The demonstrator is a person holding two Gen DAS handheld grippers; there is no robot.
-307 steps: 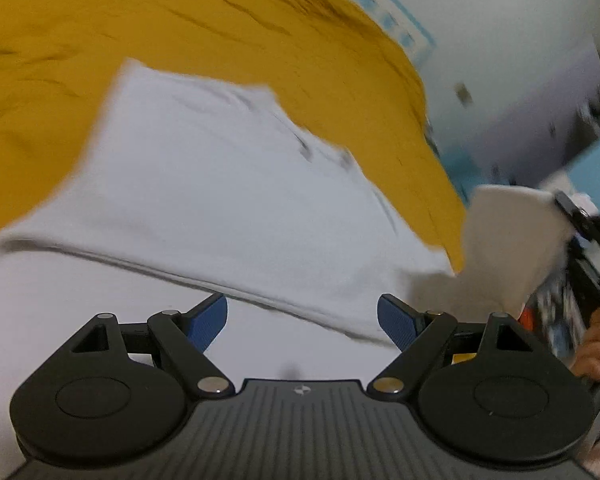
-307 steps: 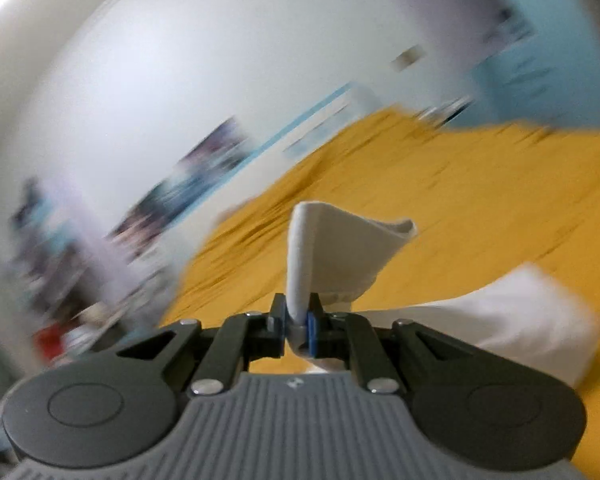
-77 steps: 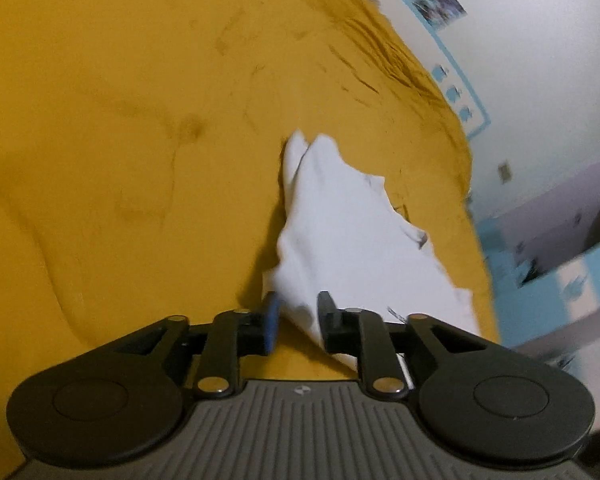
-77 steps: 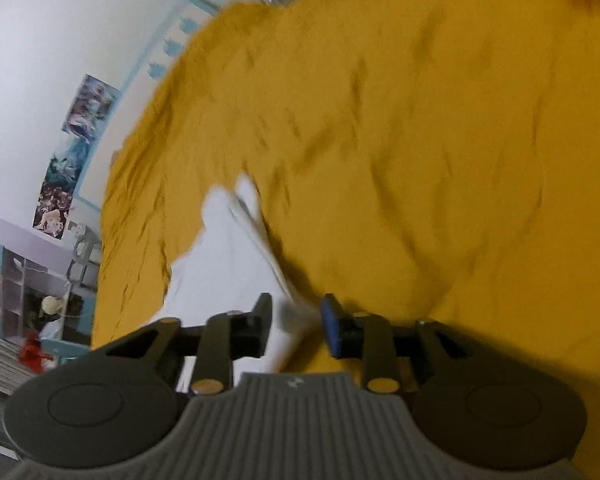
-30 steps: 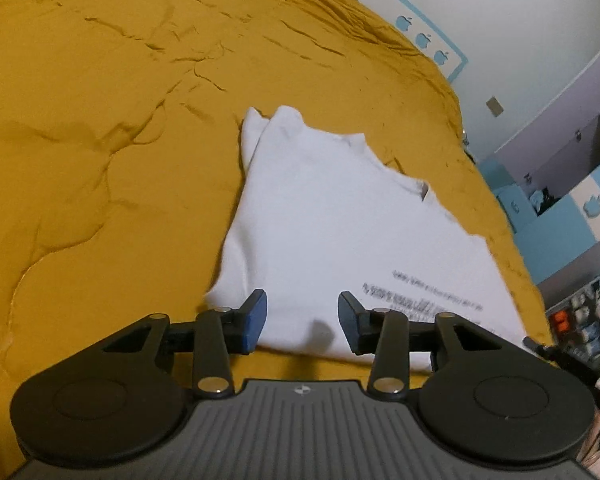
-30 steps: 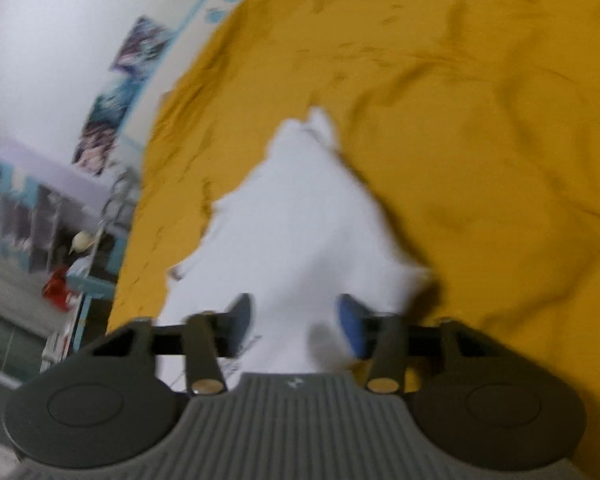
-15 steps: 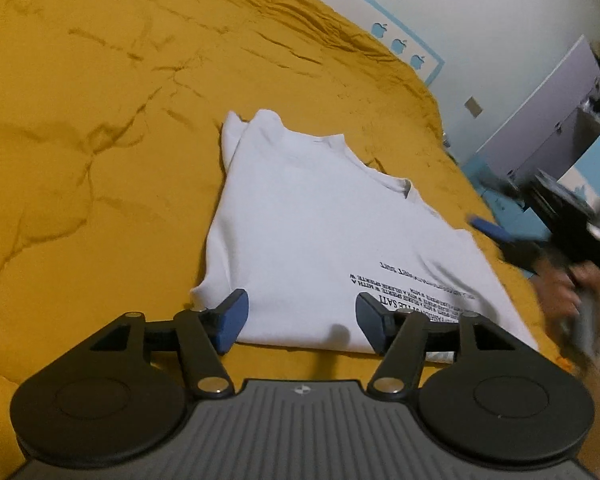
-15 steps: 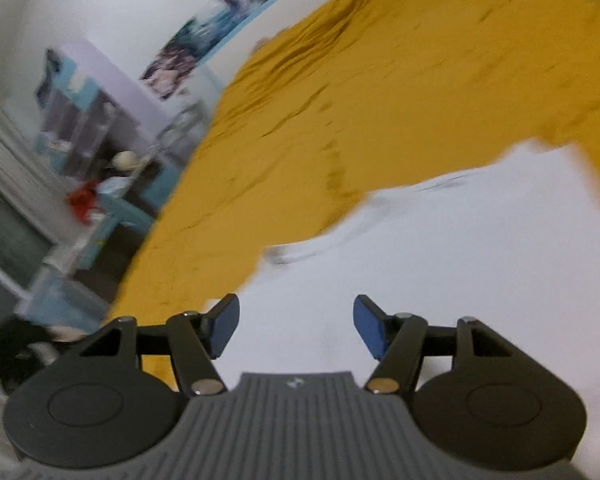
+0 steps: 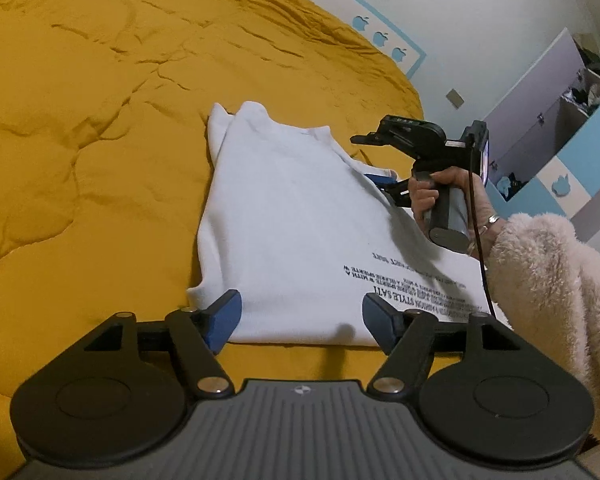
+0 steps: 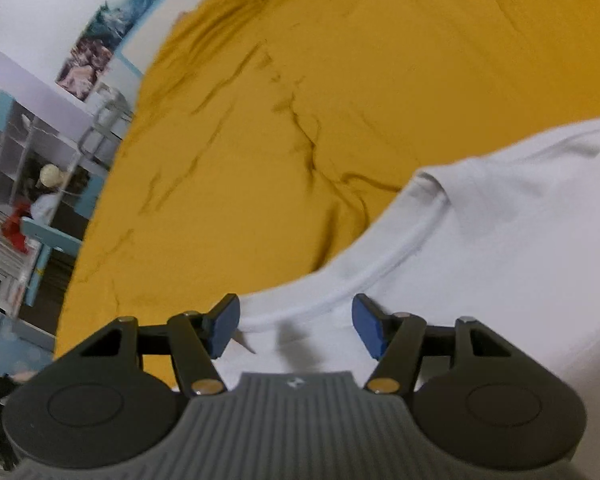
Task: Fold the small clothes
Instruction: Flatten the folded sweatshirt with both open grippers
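Both claws are being held wide apart and empty: the left gripper (image 9: 300, 314) at the hem of the white T-shirt (image 9: 296, 216), the right gripper (image 10: 294, 326) now brought up to its collar (image 10: 384, 262); the half-folded shirt is being left flat on the yellow bedspread (image 9: 80, 140), apparently readied for another fold

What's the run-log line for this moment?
left gripper: open, at shirt hem | right gripper: open, at collar | shirt: flat on yellow blanket
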